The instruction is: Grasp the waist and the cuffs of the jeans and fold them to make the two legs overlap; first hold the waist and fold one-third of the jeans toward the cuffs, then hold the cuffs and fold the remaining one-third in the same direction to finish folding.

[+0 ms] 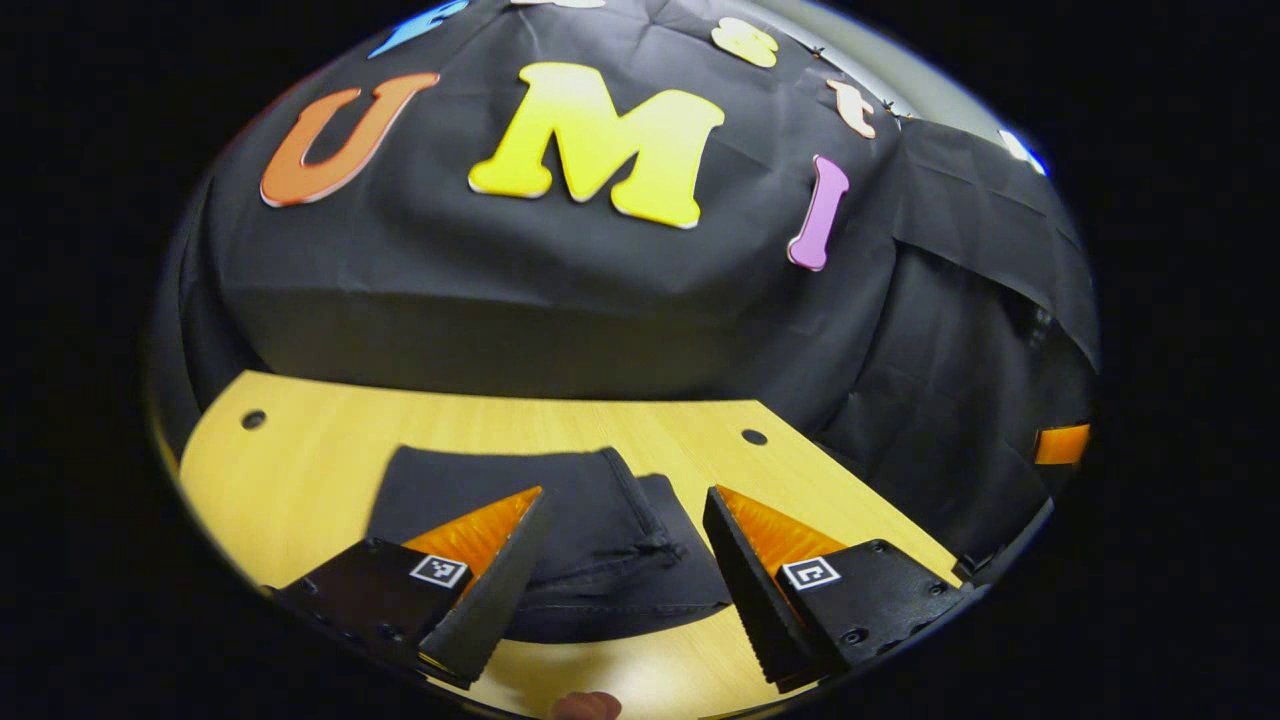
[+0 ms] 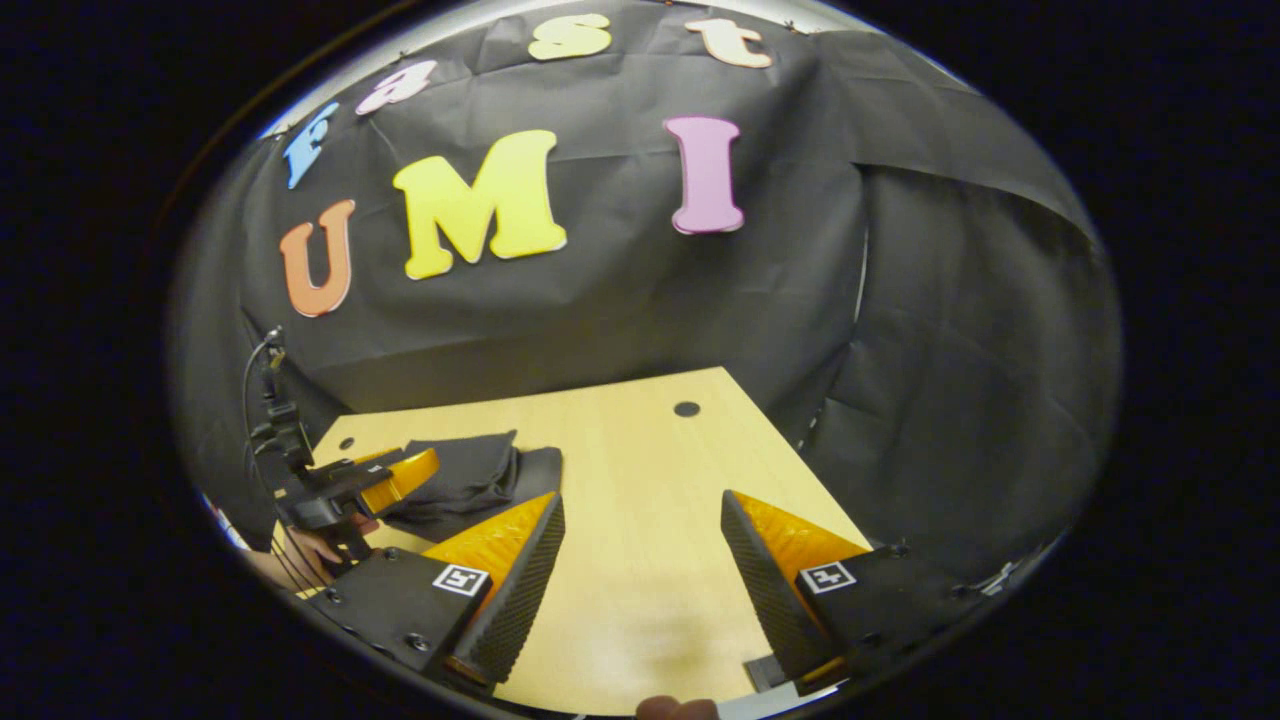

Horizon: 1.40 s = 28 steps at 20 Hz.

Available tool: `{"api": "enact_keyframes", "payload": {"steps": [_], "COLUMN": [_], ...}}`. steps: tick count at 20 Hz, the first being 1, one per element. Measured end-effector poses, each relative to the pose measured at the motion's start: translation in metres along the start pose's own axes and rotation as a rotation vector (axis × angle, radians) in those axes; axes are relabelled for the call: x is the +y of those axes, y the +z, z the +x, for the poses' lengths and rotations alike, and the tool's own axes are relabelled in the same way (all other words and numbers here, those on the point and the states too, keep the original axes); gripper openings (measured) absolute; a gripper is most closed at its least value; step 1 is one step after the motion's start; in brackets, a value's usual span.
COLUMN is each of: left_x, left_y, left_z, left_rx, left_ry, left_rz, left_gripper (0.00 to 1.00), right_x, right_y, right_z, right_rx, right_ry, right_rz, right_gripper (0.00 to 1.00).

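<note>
Jeans point(image 1: 560, 540) are being seen as a compact dark bundle lying on the table point(image 1: 300, 470), toward its left side in the right gripper view point(image 2: 470, 480); layers are stacked, so folding is being judged done or nearly done. Left gripper point(image 1: 625, 580) is being held just above the near edge of the bundle; fingers spread wide, nothing between them, no contact visible. Right gripper point(image 2: 640, 590) is being held over bare table, well right of the jeans; fingers likewise apart and empty. In the right gripper view the left gripper point(image 2: 385, 480) is being seen beside the bundle with a hand point(image 2: 300, 555) behind it.

Handling, judged: denim is being taken as soft but fairly heavy and thick; layers are likely to drag and slide over each other, not fragile, not slippery on the pads. Best hold is being judged at a seamed edge point(image 1: 640, 510) running across the top, where the cloth is stiffer; several layers need pinching at once, so a deep bite is advised.

Writing: no brand or label is being made out on the jeans; square coded markers point(image 1: 440, 571) are being seen on the fingers, not readable as text.
</note>
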State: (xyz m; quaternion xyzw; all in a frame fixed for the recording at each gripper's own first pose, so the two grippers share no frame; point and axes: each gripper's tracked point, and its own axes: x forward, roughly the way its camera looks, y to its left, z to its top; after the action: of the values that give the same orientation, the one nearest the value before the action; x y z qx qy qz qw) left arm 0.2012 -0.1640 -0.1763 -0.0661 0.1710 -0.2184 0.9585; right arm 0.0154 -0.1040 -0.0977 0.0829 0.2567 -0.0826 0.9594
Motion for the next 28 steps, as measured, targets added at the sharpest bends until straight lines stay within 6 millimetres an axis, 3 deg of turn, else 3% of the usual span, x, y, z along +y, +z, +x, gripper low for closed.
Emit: {"api": "enact_keyframes", "payload": {"steps": [3, 7, 11, 14, 16, 21, 28], "left_x": [0.029, 0.061, 0.061, 0.059, 0.053, 0.035, 0.032], "left_y": [0.064, 0.144, 0.187, 0.193, 0.188, 0.165, 0.153], "left_z": [-0.034, -0.098, -0.146, -0.167, -0.176, -0.172, -0.162], "left_rx": [-0.108, -0.287, -0.375, -0.392, -0.395, -0.348, -0.312], "left_ry": [0.102, 0.254, 0.312, 0.338, 0.333, 0.312, 0.299], "left_rz": [0.02, 0.037, 0.02, 0.049, 0.037, 0.036, 0.057], "left_gripper": [0.98, 1.0, 0.97, 0.98, 0.98, 0.98, 0.98], "right_x": [0.036, 0.088, 0.124, 0.141, 0.149, 0.156, 0.146], "right_y": [0.033, 0.075, 0.109, 0.119, 0.111, 0.089, 0.088], "right_z": [0.011, 0.011, -0.006, -0.014, -0.017, -0.021, -0.016], "right_rx": [-0.099, -0.237, -0.349, -0.393, -0.388, -0.366, -0.375], "right_ry": [0.059, 0.136, 0.183, 0.187, 0.182, 0.181, 0.161], "right_rz": [-0.044, -0.11, -0.118, -0.089, -0.059, -0.08, -0.1], "right_gripper": [0.96, 0.96, 0.96, 0.94, 0.94, 0.94, 0.94]}}
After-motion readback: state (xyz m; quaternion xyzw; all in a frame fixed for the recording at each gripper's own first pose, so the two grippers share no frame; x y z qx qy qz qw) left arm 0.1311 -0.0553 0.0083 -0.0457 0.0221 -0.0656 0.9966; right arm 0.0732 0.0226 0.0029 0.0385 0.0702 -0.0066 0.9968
